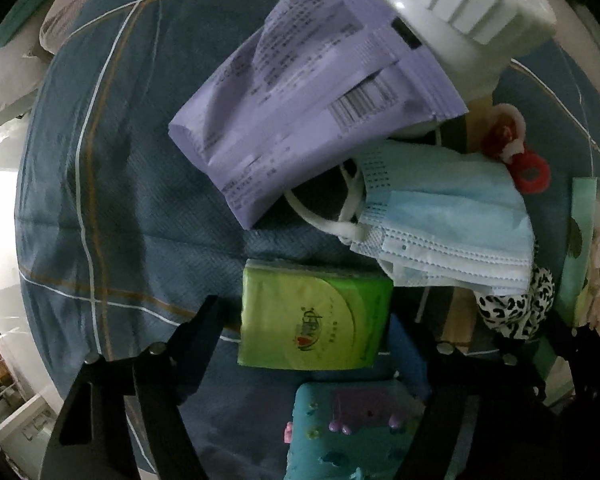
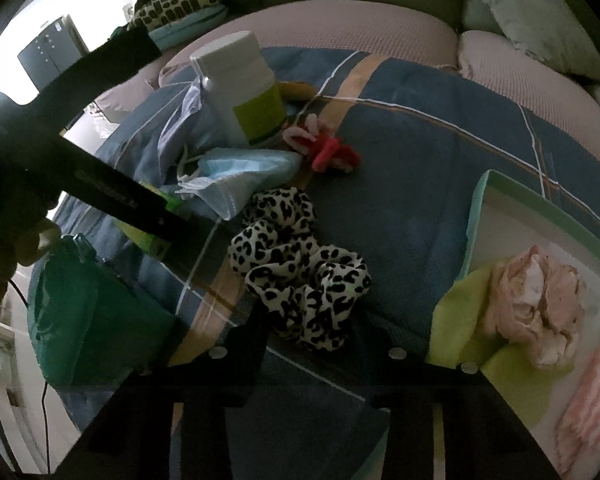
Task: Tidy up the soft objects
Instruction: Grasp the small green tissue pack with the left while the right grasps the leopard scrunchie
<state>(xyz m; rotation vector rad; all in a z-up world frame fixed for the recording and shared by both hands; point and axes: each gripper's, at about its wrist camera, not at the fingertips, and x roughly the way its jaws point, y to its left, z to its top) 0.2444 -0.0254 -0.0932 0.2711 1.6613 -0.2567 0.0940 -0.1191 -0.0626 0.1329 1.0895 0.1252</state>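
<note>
On the blue plaid bedspread [image 1: 112,216] lie a green tissue pack [image 1: 314,318], a purple wipes pack [image 1: 300,108], a blue face mask [image 1: 444,232] and a leopard scrunchie [image 2: 300,276]. My left gripper [image 1: 312,344] is open, its fingers either side of the green tissue pack, above a teal pouch [image 1: 352,432]. My right gripper [image 2: 324,340] is open, just short of the scrunchie. The scrunchie also shows in the left wrist view [image 1: 516,308]. The mask shows in the right wrist view [image 2: 240,176].
A white bottle [image 2: 244,88] stands behind the mask, and shows in the left wrist view [image 1: 460,12]. A red and pink hair clip [image 2: 328,148] lies beside it. A green-rimmed box [image 2: 512,208] holding pink cloth [image 2: 536,308] sits at right. Pillows [image 2: 540,16] lie beyond.
</note>
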